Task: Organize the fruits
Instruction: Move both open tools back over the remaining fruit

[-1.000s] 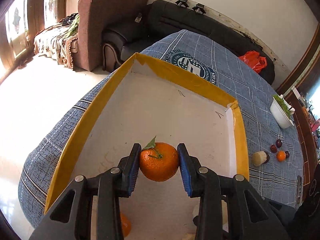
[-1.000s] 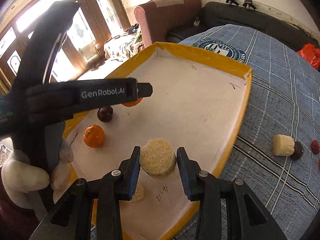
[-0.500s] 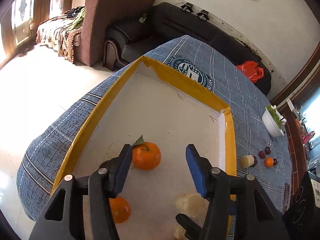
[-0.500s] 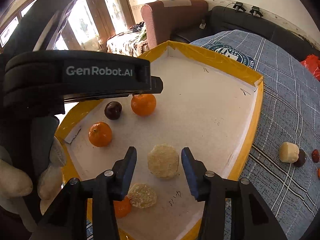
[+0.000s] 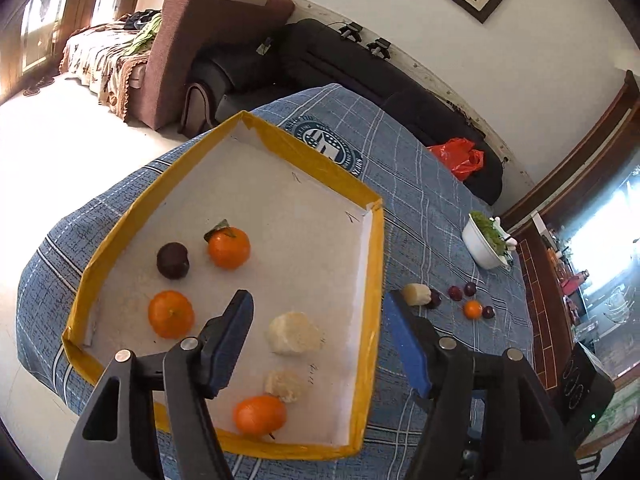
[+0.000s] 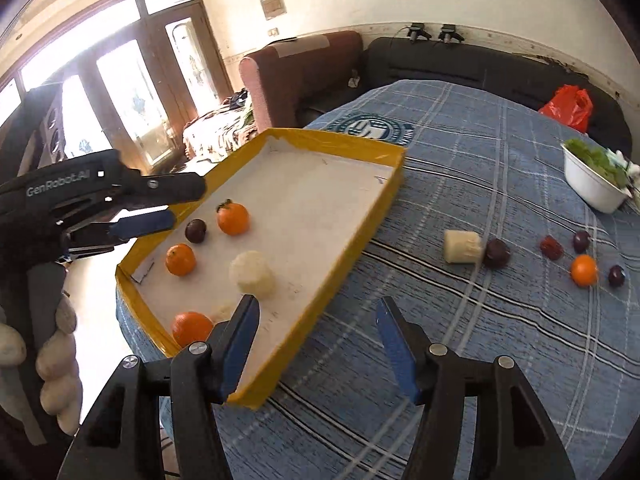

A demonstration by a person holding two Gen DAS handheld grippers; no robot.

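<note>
Left wrist view: the left gripper (image 5: 322, 338) stands wide open with nothing between its blue pads. Below it lies the yellow-rimmed tray (image 5: 374, 280) on the blue plaid cloth (image 5: 432, 200), its long axis running from 6 o'clock toward 11 o'clock. In the tray, a leafed orange (image 5: 229, 247) sits at 10 o'clock of the gripper, leaf pointing toward 11 o'clock, with a dark plum (image 5: 173, 260) just beside it at 9 o'clock. A second orange (image 5: 171, 314) lies near the left finger, a third orange (image 5: 260, 415) at 6 o'clock by the near rim. A pale peeled chunk (image 5: 294, 334) rests between the fingers' line of sight, a smaller pale piece (image 5: 285, 385) below it. Small pen marks on the tray floor cannot be read. A round emblem (image 5: 328, 148) is printed on the cloth; its lettering is too small to read.

Right wrist view: the right gripper (image 6: 316, 344) is likewise spread wide and empty, over the tray's right rim and the cloth. The other gripper at 9 o'clock bears the words "GenRobot.AI". On the cloth at 2 o'clock lie a pale cylinder (image 6: 462, 247) on its side, long axis toward 3 o'clock, touching a plum (image 6: 497, 253); further right a small orange (image 6: 584, 270) among dark fruits. A white bowl (image 6: 592, 188) with greens stands at 2 o'clock.
</note>
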